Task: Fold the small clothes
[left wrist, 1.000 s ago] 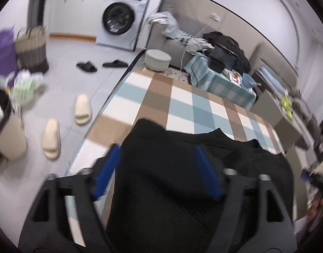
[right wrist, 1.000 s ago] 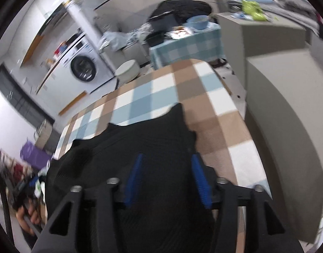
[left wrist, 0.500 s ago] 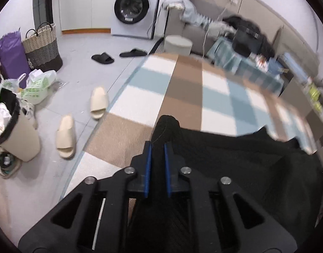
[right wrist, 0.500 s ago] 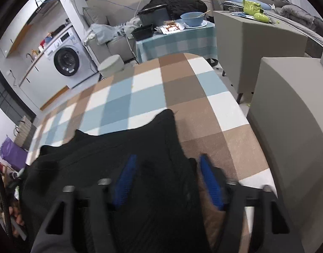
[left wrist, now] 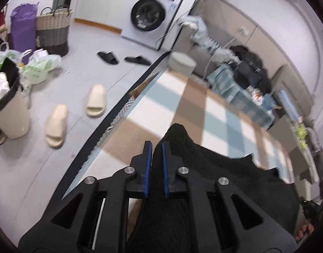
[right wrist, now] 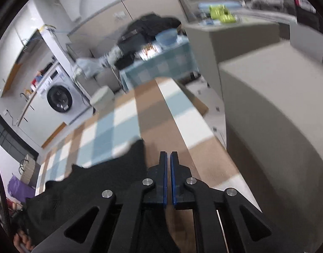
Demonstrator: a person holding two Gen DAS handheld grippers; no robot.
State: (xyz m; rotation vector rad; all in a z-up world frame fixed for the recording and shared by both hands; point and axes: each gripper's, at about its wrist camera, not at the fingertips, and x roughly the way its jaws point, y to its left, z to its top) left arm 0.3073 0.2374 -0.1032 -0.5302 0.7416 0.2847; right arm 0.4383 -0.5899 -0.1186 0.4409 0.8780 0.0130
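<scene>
Checked cloth (left wrist: 216,113) covered the work surface, brown, white and pale-blue squares, running away from both cameras. Black garment (left wrist: 235,181) lay spread on its near end, edges wavy, one corner pulled up into a peak by the left tool; in the right view the same garment (right wrist: 93,181) filled the lower left.

Washer (left wrist: 149,18) stood at the far wall, woven basket (left wrist: 53,31) and purple bag (left wrist: 23,28) to its left. Bin (left wrist: 8,107) with black liner sat near the left edge. Beige slides (left wrist: 77,113) and black slides (left wrist: 123,58) were on the floor, well apart. Grey block (right wrist: 273,130) sat just right of the cloth in the right view.

Left gripper (left wrist: 155,145): blue pads pinching the garment's raised corner, fabric bunched between them and poking out past the tips.

Right gripper (right wrist: 168,155): jaws had just been closing, now pressed nearly together at the garment's right edge. Fabric ran under the fingers; couldn't tell if any was caught between the pads. Right view was motion-blurred.
</scene>
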